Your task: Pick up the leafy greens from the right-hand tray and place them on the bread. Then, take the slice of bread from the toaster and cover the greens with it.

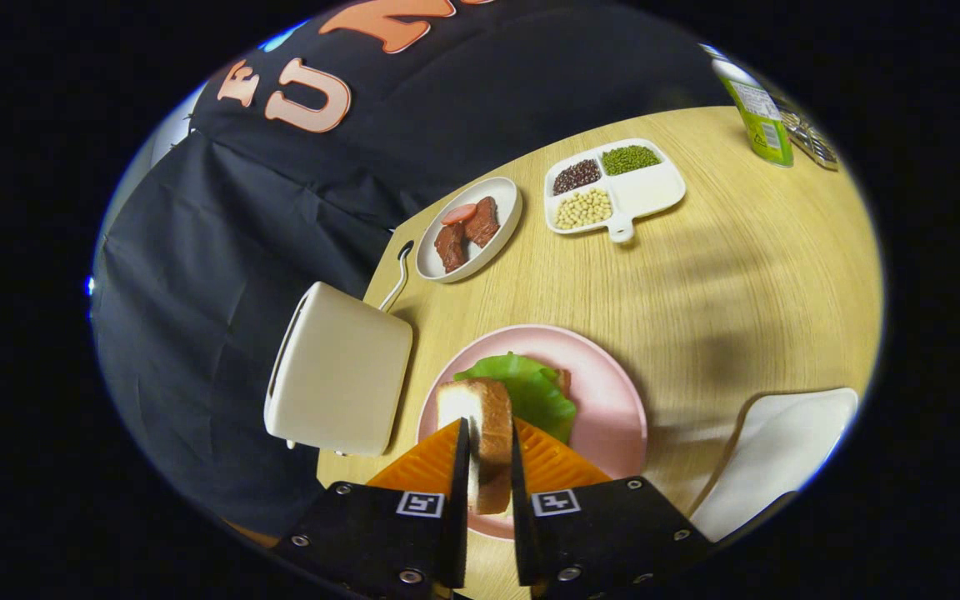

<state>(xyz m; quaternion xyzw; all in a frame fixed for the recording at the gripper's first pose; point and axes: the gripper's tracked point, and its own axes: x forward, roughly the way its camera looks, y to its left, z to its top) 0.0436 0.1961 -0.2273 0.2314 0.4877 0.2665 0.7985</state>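
Above the pink plate (pixel 613 392), jaws clamp the bread slice (pixel 488 425).

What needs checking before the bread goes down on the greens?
1. Gripper shut on the bread, a finger on each side: ok.
2. Greens already on the pink plate: ok.
3. Bottom bread under the greens: cannot tell, hidden.
4. Bread over the greens: not ok, it sits off to the toaster side of the leaf.
5. Bread lying flat: not ok, held on edge.
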